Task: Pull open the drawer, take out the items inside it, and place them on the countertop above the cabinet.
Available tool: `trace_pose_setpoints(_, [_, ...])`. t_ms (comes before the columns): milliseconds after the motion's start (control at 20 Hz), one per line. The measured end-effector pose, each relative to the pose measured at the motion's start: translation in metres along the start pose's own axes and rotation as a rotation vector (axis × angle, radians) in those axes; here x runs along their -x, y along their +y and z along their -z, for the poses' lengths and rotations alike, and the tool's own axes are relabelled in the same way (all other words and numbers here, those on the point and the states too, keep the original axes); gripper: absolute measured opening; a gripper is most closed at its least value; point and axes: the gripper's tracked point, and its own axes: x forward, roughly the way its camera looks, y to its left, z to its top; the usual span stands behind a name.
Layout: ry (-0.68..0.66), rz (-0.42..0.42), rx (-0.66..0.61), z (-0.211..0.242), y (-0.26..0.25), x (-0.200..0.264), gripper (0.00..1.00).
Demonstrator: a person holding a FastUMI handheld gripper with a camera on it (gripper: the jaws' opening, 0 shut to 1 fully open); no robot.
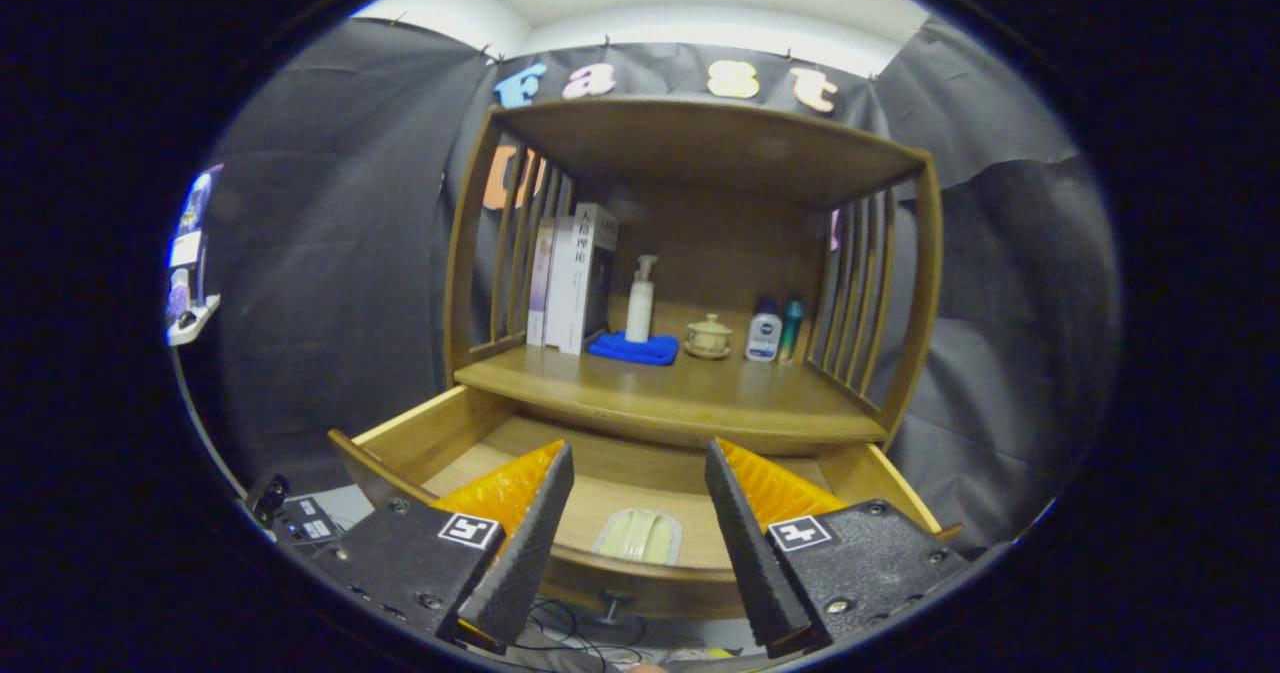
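hovering above the pulled-out drawer (pixel 640 498), the hand-held gripper (pixel 640 513) has its fingers spread wide with nothing between them. the drawer is a shallow wooden box with smooth, pale floor and raised side walls; its curved front edge runs just below the fingertips, and a small knob (pixel 610 608) sticks out under that edge. a pale, ribbed, rounded-rectangle item (pixel 640 536) lies flat on the drawer floor near the front wall, in the gap between the two fingers and touching neither. the rest of the drawer floor behind it looks bare, leaving open room on both sides of the item. above the drawer, the desk (pixel 700 398) has a rounded front lip overhanging the drawer's back part. its front strip is free; farther back stand upright books (pixel 572 278), a pump bottle (pixel 640 298) on a folded blue cloth (pixel 633 349), a small lidded ceramic cup (pixel 709 337) on a saucer, and two small bottles (pixel 775 331) close together. slatted wooden sides and a top board enclose that space. cables lie on the floor below the drawer front.
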Motion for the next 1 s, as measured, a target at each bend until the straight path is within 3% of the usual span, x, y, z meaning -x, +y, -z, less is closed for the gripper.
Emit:
trace_pose_setpoints(250, [0.383, -0.055, -0.141, 0.045, 0.006, -0.052, 0.84])
trace_pose_setpoints(450, [0.568, -0.037, -0.235, 0.072, -0.001, -0.082, 0.80])
trace_pose_setpoints(650, [0.694, -0.038, -0.227, 0.099, 0.000, -0.082, 0.75])
trace_pose_setpoints(850, [0.755, -0.048, -0.231, 0.116, 0.002, -0.079, 0.61])
trace_pose_setpoints(1000, [0.732, -0.043, -0.213, 0.116, -0.004, -0.080, 0.39])
